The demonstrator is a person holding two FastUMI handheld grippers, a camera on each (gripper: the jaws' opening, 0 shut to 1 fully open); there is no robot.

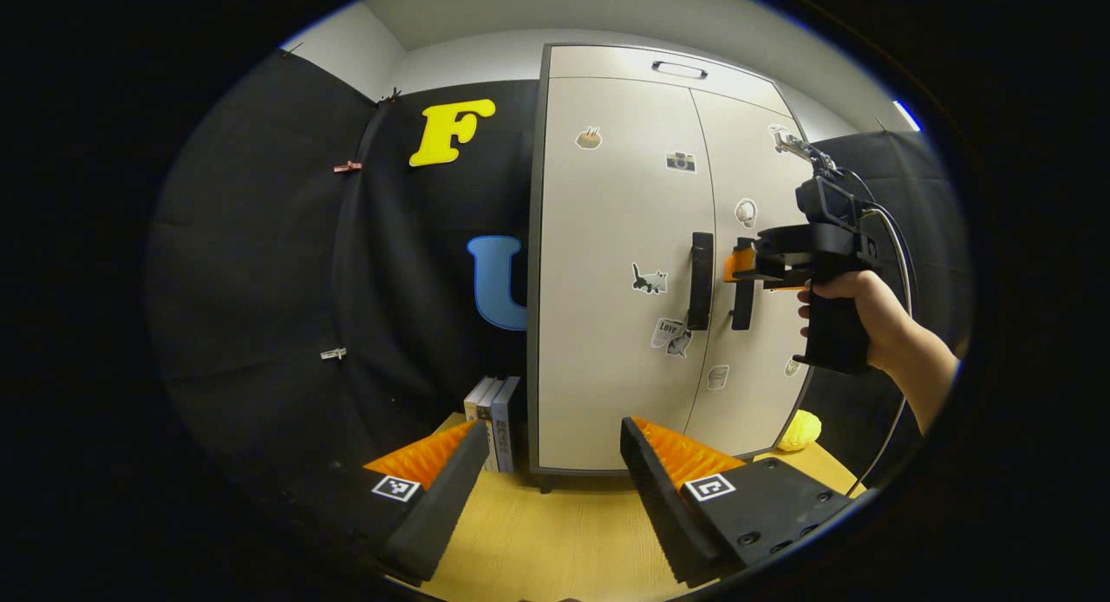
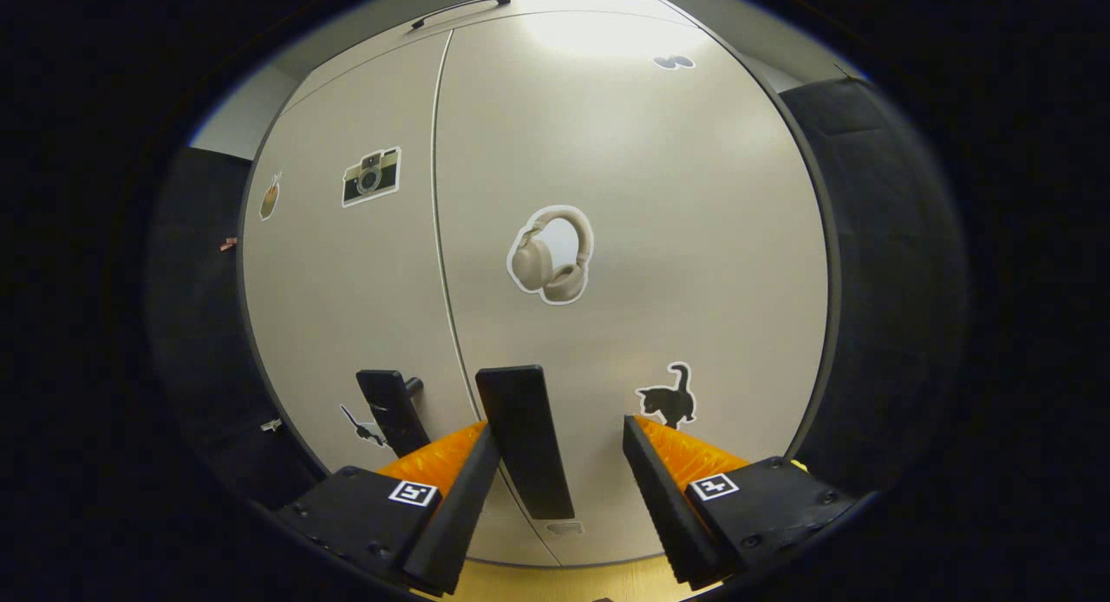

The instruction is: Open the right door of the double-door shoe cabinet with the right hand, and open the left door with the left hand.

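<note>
Right gripper (image 2: 555,472) is nearest the work. In the right gripper view its jaws stand wide, with the right handle (image 2: 525,441) rising between the two fingers; the near finger lies just beside the handle, the other stands apart. Neither finger is seen pressing on it, so no grip is made yet. The placement suits the task: the handle is bracketed so that closing would catch it and a pull would swing the right door (image 2: 642,238) outward.

Left gripper (image 1: 546,476) hangs back over the table (image 1: 555,533), jaws wide and empty, pointed at the cabinet (image 1: 624,264). In my judgement it waits its turn for the left handle (image 1: 701,281) on the left door (image 1: 607,368).

Both doors appear shut, their faces flush along the centre seam. The task is at its first step.

Farther off in the left gripper view, a hand (image 1: 854,311) holds the right gripper up at handle height. Books (image 1: 496,420) stand just beside the cabinet's left side; a yellow object (image 1: 799,430) sits by its right foot.

Limits of inspection: the lower end of the right handle is cut off behind the fingers. Contact between finger and handle cannot be settled. The yellow object is too small to identify. The cabinet's inside and hinges are hidden.
</note>
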